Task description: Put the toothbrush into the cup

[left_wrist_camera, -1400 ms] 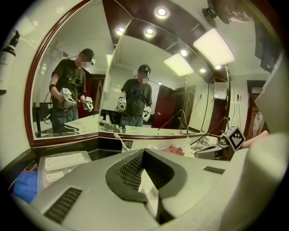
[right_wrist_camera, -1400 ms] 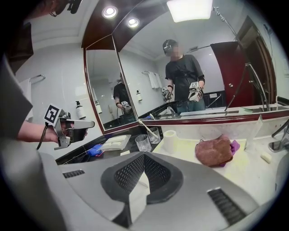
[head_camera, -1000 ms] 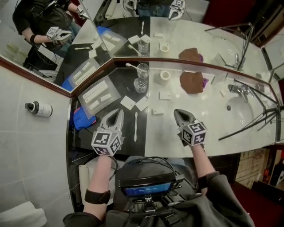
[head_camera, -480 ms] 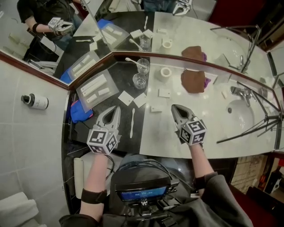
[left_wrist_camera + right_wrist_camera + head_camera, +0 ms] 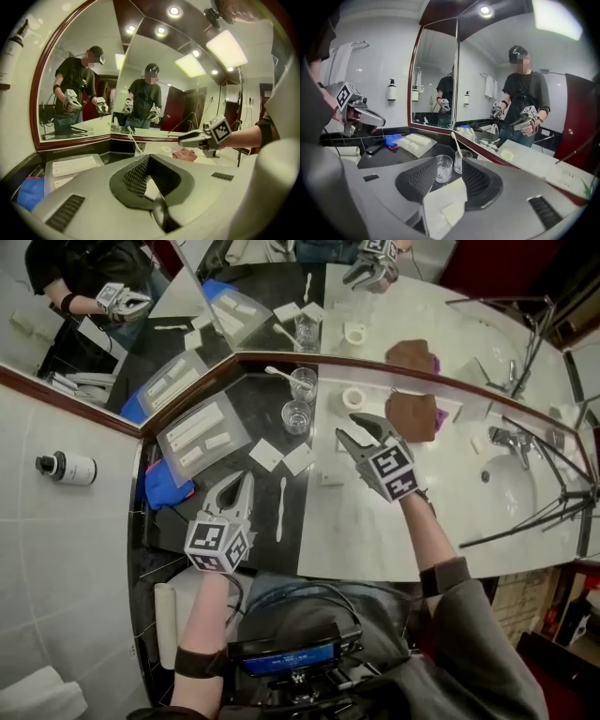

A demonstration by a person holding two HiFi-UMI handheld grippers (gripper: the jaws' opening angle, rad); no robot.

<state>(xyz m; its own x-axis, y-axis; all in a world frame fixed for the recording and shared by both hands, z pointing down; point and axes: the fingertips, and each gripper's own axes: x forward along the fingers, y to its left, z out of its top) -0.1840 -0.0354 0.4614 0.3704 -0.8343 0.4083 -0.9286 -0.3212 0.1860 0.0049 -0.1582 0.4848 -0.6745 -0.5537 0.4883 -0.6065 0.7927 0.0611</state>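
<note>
- Two grippers show in the head view. The left gripper (image 5: 242,482) sits low and left of centre over the dark counter (image 5: 267,420). Its jaws are clenched together with nothing between them.
- The right gripper (image 5: 351,427) is right of centre, above the white counter (image 5: 366,531), and points toward the upper left. Its jaws have just been opening and now stand apart, gripping nothing.
- In the right gripper view, the gap between its jaws shows the near glass (image 5: 443,168), the far glass (image 5: 461,161) and a white packet (image 5: 443,206) lying on the counter below.
- The toothbrush (image 5: 282,509) lies flat on the dark counter, just right of the left gripper and close to the seam with the white stone. Neither gripper touches it.
- The two glasses stand above it in the head view, one behind the other. The far glass is by the mirror and holds a second white brush (image 5: 279,376) that leans left.
- A brown cloth (image 5: 412,415) and a white ring (image 5: 352,397) lie upper right of centre.
- A clear tray (image 5: 199,435) and a blue cloth (image 5: 167,491) sit at the left.
</note>
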